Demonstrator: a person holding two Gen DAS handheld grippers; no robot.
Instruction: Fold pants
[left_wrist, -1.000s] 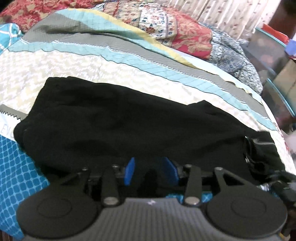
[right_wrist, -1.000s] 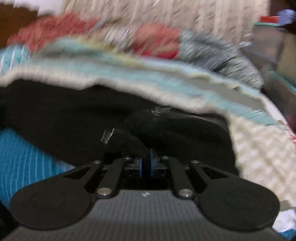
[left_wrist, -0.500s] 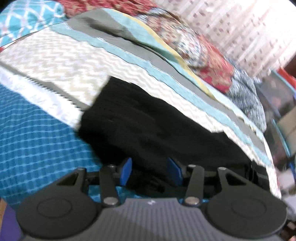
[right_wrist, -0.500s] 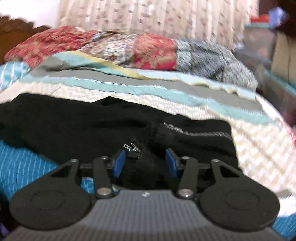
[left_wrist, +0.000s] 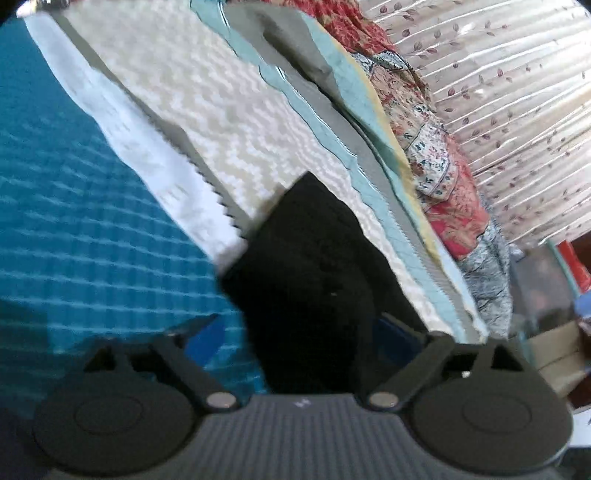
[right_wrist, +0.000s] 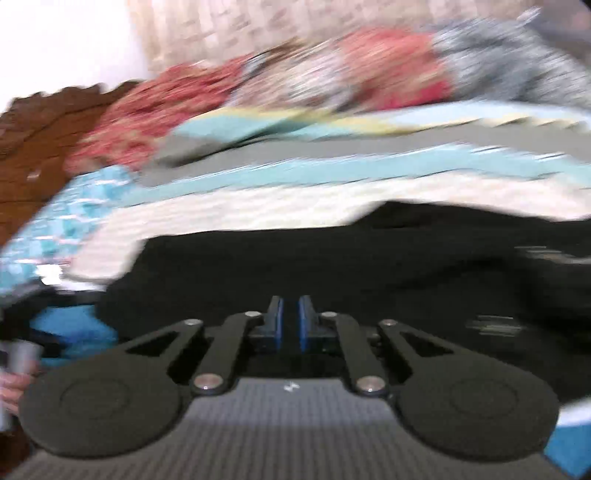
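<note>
The black pants (left_wrist: 310, 266) lie on the bed. In the left wrist view their end reaches between my wide-open blue fingers (left_wrist: 207, 341). My left gripper (left_wrist: 295, 339) straddles that end without closing on it. In the blurred right wrist view the pants (right_wrist: 369, 266) spread across the frame. My right gripper (right_wrist: 290, 314) sits over them with its blue pads nearly together, a thin gap between them. I see no cloth between the pads.
The bed has a blue patterned sheet (left_wrist: 74, 240) and a cream chevron quilt (left_wrist: 229, 122) with teal and grey bands. Floral pillows (left_wrist: 436, 162) lie along the far side by a curtain (left_wrist: 517, 92). A wooden headboard (right_wrist: 44, 125) is at the left.
My left gripper swung left and opened wider around the pants' end. My right gripper went from open to nearly closed and moved left along the pants; its view is now blurred.
</note>
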